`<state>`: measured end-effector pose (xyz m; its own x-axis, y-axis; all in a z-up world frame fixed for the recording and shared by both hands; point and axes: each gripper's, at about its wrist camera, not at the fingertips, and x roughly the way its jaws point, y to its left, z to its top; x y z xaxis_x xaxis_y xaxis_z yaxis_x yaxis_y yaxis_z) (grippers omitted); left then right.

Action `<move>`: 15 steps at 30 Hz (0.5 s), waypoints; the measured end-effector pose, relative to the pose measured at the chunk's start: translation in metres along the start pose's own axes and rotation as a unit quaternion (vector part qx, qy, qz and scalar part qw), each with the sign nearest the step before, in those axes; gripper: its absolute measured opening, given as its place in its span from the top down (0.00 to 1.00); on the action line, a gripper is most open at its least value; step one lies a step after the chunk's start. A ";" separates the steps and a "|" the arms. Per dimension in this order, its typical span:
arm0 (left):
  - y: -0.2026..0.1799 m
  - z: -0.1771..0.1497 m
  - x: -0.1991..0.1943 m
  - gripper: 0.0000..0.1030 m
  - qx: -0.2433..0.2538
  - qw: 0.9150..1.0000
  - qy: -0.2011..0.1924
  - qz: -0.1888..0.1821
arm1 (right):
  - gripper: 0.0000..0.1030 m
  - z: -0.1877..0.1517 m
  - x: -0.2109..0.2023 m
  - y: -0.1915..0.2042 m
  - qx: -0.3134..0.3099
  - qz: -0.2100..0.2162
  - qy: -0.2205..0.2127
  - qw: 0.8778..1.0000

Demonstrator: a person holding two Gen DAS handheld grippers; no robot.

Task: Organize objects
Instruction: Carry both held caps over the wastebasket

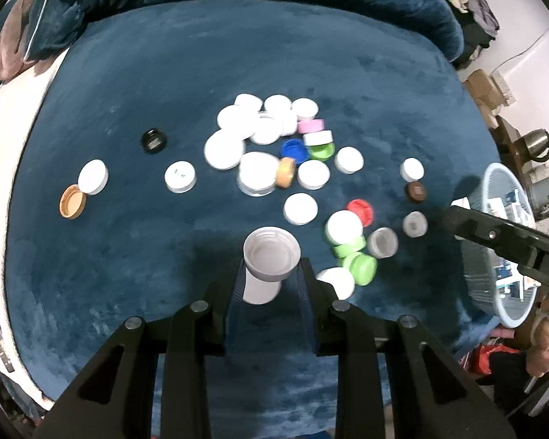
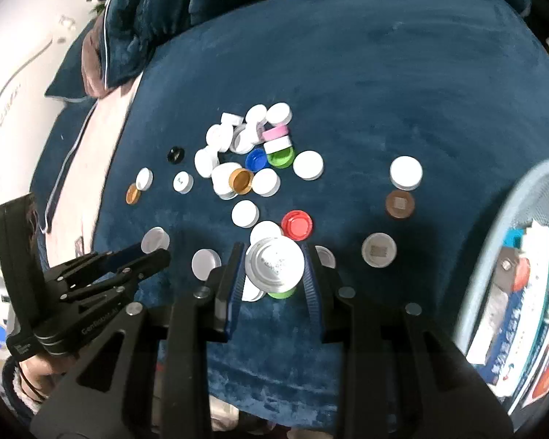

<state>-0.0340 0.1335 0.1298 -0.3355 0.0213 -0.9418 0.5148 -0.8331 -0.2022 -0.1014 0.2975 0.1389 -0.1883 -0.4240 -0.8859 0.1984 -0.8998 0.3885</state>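
The left gripper is clamped on a white cap that sits open side up between its blue-ribbed fingers, lifted above the dark blue velvet cover; the right gripper is clamped on a silvery-white lid, top face up with raised lettering too blurred to read, likewise held clear of the cloth. The remaining caps lie scattered over the blue cover; a dense cluster of white caps sits near the middle, with a pink cap, a blue cap and a green cap just beside it; a tan cap leans on edge against a wide white lid. Off to the left lie a black cap and an orange-brown cap touching a white one; to the right a red cap, a brown cap and two light green caps lie near each other. A pale blue basket stands at the right edge, holding printed packets; a hand shows under the right gripper's body.
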 end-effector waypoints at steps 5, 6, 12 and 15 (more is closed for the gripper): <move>-0.019 0.003 -0.010 0.72 0.007 1.000 -0.009 -0.014 | 0.70 -0.005 -0.017 -0.012 0.022 0.012 -0.024 0.999; -0.023 0.004 -0.011 0.72 0.009 1.000 -0.011 -0.016 | 0.70 -0.006 -0.020 -0.015 0.026 0.011 -0.028 0.999; -0.049 0.004 -0.014 0.72 0.024 0.999 -0.011 -0.028 | 0.70 -0.015 -0.036 -0.033 0.049 0.012 -0.046 0.998; -0.068 0.004 -0.015 0.72 0.037 0.999 -0.012 -0.036 | 0.70 -0.021 -0.049 -0.048 0.069 0.017 -0.064 0.995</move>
<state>-0.0674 0.1877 0.1592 -0.3883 0.0698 -0.9189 0.4287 -0.8690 -0.2472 -0.0819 0.3632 0.1584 -0.3069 -0.4566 -0.8350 0.0739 -0.8862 0.4574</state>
